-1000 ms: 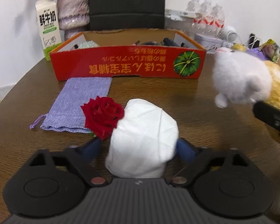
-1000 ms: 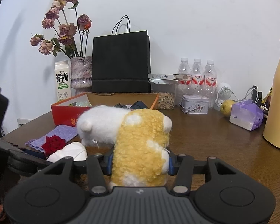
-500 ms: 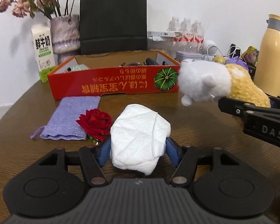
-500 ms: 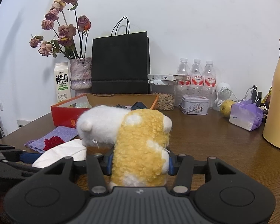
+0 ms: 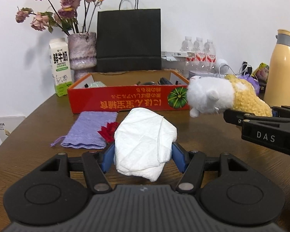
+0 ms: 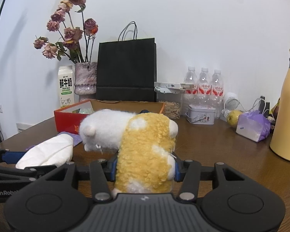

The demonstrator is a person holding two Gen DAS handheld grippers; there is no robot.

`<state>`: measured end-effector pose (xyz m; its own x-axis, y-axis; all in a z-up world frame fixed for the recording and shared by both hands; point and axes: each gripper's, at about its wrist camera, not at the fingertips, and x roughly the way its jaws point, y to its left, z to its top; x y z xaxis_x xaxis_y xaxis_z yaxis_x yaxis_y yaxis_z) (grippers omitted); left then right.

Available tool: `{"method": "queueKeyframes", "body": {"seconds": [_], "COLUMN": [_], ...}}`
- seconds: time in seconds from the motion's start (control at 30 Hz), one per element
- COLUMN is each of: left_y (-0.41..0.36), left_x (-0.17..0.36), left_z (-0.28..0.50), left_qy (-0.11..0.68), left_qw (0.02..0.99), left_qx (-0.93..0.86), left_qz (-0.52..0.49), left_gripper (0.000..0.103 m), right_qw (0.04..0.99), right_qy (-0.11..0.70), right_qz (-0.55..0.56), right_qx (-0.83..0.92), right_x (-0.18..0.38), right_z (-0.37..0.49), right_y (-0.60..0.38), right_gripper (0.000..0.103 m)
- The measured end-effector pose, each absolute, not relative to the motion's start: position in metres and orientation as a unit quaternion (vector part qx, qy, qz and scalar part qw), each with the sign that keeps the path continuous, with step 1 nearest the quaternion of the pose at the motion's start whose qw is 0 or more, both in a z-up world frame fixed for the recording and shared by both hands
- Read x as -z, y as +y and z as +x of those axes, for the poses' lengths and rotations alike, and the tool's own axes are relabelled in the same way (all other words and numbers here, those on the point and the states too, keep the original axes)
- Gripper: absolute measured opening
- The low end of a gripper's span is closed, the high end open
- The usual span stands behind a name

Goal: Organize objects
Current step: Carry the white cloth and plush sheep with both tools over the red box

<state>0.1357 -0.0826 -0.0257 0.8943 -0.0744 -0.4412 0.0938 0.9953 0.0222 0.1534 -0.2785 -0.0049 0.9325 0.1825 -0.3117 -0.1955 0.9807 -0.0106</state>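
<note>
My left gripper [image 5: 143, 159] is shut on a white folded tissue pack [image 5: 145, 141] and holds it above the brown table [image 5: 29, 154]. It also shows in the right wrist view [image 6: 46, 152]. My right gripper [image 6: 145, 169] is shut on a yellow-and-white plush toy [image 6: 143, 145], held above the table to the right of the left gripper; the plush also shows in the left wrist view [image 5: 218, 98]. An open red cardboard box [image 5: 125, 100] with small items inside stands behind them. A red rose [image 5: 108, 132] and a purple pouch [image 5: 89, 129] lie in front of the box.
A milk carton [image 5: 60, 67], a vase of dried roses [image 5: 83, 50] and a black paper bag [image 5: 128, 40] stand behind the box. Water bottles [image 6: 203, 85], a tin [image 6: 201, 114], a pear [image 6: 234, 117], a purple packet [image 6: 253, 126] and a yellow flask [image 6: 288, 106] are at the right.
My left gripper has lifted the tissue pack off the table and levelled out, leaving the rose behind. The right gripper with the plush has risen a little.
</note>
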Motion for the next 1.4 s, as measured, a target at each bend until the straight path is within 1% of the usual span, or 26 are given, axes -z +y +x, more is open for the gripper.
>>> {"method": "queueKeyframes", "body": {"seconds": [0.67, 1.4], "left_y": [-0.052, -0.021], "left_x": [-0.006, -0.033], "left_z": [0.145, 0.209], "left_qy": [0.191, 0.176], "left_qw": [0.981, 0.984], "left_qx": [0.019, -0.017], "left_qz": [0.011, -0.010], "left_gripper": [0.063, 0.063], "right_qw": [0.983, 0.983], "right_qy": [0.145, 0.141], "right_qz": [-0.028, -0.026], "right_qx": [-0.110, -0.117], "right_x": [-0.022, -0.047], "right_z": [0.163, 0.222], "right_y": [-0.243, -0.199], "right_gripper": [0.049, 0.049]}}
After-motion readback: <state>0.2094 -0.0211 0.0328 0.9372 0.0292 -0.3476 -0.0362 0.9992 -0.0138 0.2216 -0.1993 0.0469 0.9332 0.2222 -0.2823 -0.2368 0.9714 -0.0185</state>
